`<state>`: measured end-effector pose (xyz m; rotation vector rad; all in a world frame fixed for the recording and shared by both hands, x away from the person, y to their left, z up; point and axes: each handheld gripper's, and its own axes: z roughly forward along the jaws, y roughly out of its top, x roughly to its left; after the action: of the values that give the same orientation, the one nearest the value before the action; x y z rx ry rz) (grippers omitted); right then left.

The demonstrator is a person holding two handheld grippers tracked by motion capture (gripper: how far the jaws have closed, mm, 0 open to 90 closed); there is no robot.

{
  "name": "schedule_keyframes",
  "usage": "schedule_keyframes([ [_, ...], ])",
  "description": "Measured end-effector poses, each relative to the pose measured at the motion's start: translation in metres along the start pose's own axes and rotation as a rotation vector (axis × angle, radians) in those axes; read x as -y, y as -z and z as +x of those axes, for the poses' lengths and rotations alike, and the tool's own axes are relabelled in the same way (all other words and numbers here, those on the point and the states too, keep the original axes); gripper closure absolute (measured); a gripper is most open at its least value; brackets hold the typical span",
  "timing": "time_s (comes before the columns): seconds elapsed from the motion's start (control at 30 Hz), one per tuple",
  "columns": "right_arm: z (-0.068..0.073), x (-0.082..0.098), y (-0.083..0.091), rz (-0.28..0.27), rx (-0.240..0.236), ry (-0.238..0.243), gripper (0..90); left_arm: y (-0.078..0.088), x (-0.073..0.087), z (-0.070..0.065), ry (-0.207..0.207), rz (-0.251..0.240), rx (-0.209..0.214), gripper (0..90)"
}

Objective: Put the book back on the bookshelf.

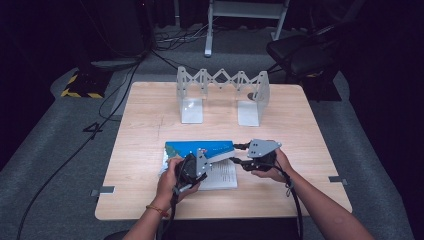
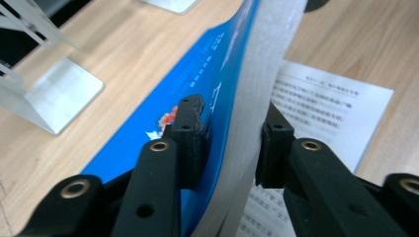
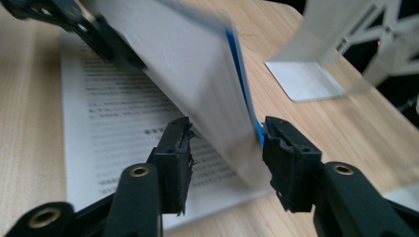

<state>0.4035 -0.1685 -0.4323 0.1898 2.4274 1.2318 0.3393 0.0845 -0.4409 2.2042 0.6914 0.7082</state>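
Observation:
A book with a blue cover (image 1: 200, 148) is tilted up on edge over a white printed page (image 1: 224, 176) near the table's front middle. My left gripper (image 1: 209, 158) is shut on the book. In the left gripper view one jaw presses the blue cover (image 2: 207, 69) and the other presses the grey page block, with the gripper's point (image 2: 232, 123) between them. My right gripper (image 1: 234, 153) stands open at the book's right end. In the right gripper view its jaws straddle the book's corner (image 3: 197, 69); around the gripper's point (image 3: 227, 133), the right jaw lies against the blue cover and the left jaw is apart.
A white metal expanding book rack (image 1: 222, 92) stands at the back middle of the wooden table (image 1: 145, 125). Its base plates show in the left gripper view (image 2: 54, 94) and the right gripper view (image 3: 306, 79). A black chair (image 1: 300, 52) and cables sit beyond the table.

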Motion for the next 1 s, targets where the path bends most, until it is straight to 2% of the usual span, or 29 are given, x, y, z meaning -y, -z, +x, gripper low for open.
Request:
schedule_keyframes([
  [0.03,-0.006,0.005,0.002,-0.002,-0.001,-0.033,44.0,0.003,0.001,0.003,0.009,-0.020,-0.001,70.7],
  [0.13,-0.027,0.028,0.007,-0.006,0.000,-0.166,39.2,0.012,0.005,0.011,0.045,-0.082,0.002,71.8],
  [0.23,-0.039,0.046,0.001,0.066,0.039,-0.199,37.9,0.018,0.008,0.019,0.097,-0.136,0.014,72.0],
  [0.3,-0.044,0.055,-0.007,0.084,0.003,-0.240,37.2,0.023,0.011,0.025,0.134,-0.169,0.024,72.0],
  [0.37,-0.045,0.063,-0.017,0.131,0.021,-0.238,37.1,0.026,0.013,0.029,0.158,-0.192,0.028,72.1],
  [0.47,-0.042,0.068,-0.030,0.136,-0.017,-0.259,36.7,0.029,0.015,0.032,0.175,-0.214,0.036,72.1],
  [0.5,-0.041,0.068,-0.033,0.124,-0.041,-0.272,36.1,0.029,0.016,0.034,0.184,-0.218,0.045,72.1],
  [0.6,-0.035,0.063,-0.041,0.096,-0.090,-0.271,35.4,0.030,0.017,0.035,0.189,-0.223,0.056,72.1],
  [0.73,-0.031,0.058,-0.045,0.051,-0.126,-0.300,38.7,0.030,0.018,0.035,0.186,-0.218,0.074,71.8],
  [0.83,-0.031,0.053,-0.041,-0.043,-0.162,-0.354,45.9,0.028,0.019,0.031,0.179,-0.202,0.084,71.3],
  [0.93,-0.034,0.044,-0.037,-0.111,-0.140,-0.366,48.7,0.027,0.020,0.027,0.198,-0.212,0.090,70.7],
  [1.0,-0.039,0.040,-0.034,-0.160,-0.157,-0.415,50.8,0.027,0.018,0.027,0.215,-0.228,0.107,70.8],
])
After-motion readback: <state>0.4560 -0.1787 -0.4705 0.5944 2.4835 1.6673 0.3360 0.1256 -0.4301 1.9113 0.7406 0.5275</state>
